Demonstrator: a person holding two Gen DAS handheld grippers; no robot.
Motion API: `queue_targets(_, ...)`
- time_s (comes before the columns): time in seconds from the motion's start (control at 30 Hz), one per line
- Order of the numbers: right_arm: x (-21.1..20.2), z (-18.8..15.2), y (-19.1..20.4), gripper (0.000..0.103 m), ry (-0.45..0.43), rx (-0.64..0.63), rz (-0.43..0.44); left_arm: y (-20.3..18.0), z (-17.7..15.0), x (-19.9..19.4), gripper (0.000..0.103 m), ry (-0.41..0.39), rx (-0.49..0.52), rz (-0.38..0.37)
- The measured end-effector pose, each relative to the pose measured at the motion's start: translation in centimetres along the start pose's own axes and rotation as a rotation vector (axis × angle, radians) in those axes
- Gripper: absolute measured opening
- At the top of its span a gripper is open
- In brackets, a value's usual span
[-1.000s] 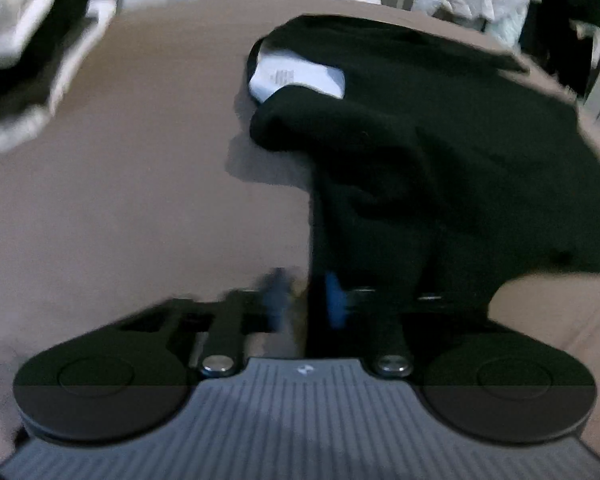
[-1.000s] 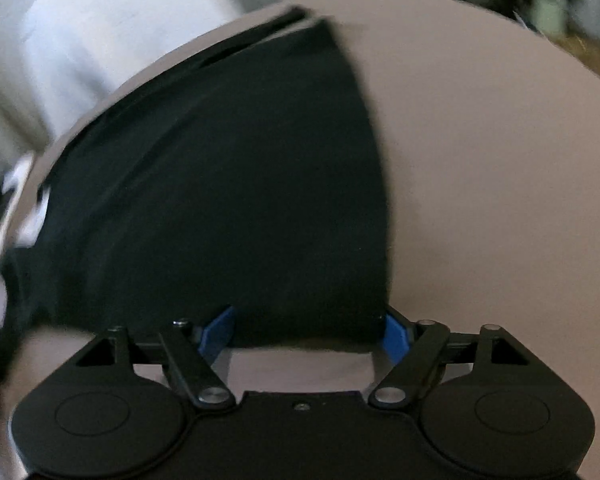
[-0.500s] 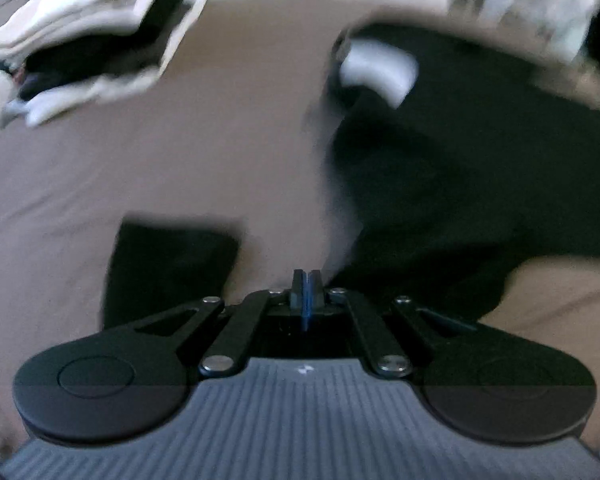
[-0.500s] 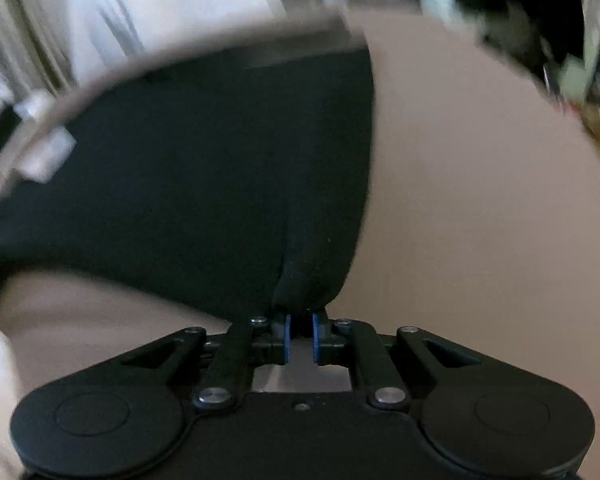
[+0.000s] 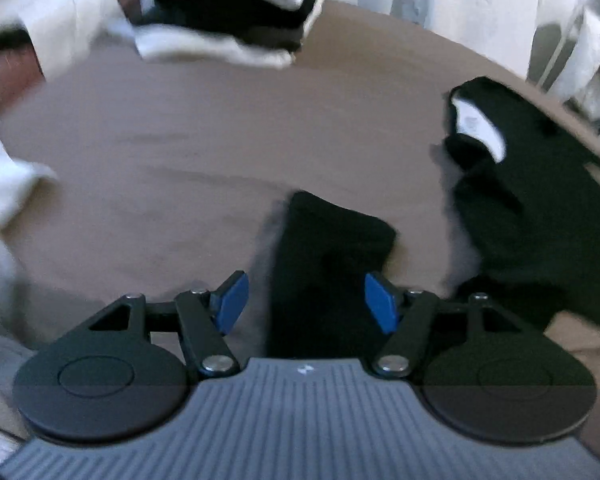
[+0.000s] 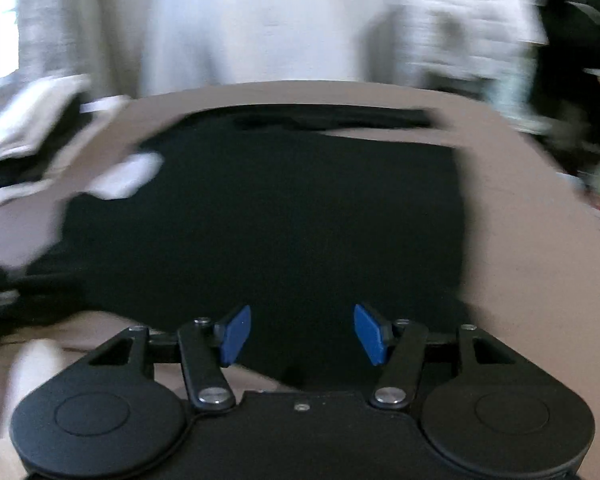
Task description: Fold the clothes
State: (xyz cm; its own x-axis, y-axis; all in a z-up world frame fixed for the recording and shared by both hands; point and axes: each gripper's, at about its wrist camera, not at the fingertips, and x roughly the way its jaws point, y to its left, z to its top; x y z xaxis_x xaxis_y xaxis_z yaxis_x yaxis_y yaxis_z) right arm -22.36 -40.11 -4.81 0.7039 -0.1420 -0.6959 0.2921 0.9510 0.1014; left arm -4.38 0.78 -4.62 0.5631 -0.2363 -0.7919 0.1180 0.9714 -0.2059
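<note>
Both claws are released with nothing between their blue pads, so the step in hand looks like the pause between grips while a black garment [image 6: 284,216] is being spread or squared up for a fold. The left gripper [image 5: 306,302] hangs with its jaws wide apart over a narrow black strip, most likely a sleeve [image 5: 324,264], which lies flat on the brown bedsheet [image 5: 172,168] and runs under the tool. The main body of the garment sits to the right of it, with a white neck label [image 5: 480,128] showing near its far end. The right gripper [image 6: 302,334] is likewise open, poised over the near edge of the same dark cloth, which lies broad and fairly flat on the sheet. The next move, as I judge it, calls for each claw to close on an edge or corner (the sleeve for the left, the hem for the right) and carry it over the body without dragging the rest out of shape. The surface is soft and slightly wrinkled, so cloth may bunch as it slides. At the far side of the bed lies a pile of white and black clothes [image 5: 228,12], and pale fabric hangs behind, though motion blur makes it hard to say whether that is curtains or more laundry.
</note>
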Motion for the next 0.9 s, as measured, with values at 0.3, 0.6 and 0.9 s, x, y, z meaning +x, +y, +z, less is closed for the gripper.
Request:
queue_targets(0.3, 6.8, 5.1, 17.5, 0.063, 0.09, -0.33, 0.579, 1.2, -1.2, 3.6, 0.069, 0.098, -0.068, 0.087)
queue_targets(0.6, 8.8, 2.2, 25.1, 0.063, 0.195, -0.553, 0.685, -0.5, -0.5, 3.2, 0.002, 0.025, 0.036, 0.106)
queue_targets(0.9, 6.8, 1.8, 21.1, 0.063, 0.122, -0.396, 0.632, -3.8, -0.7, -6.6, 0.002, -0.527, 0.212, 0.045)
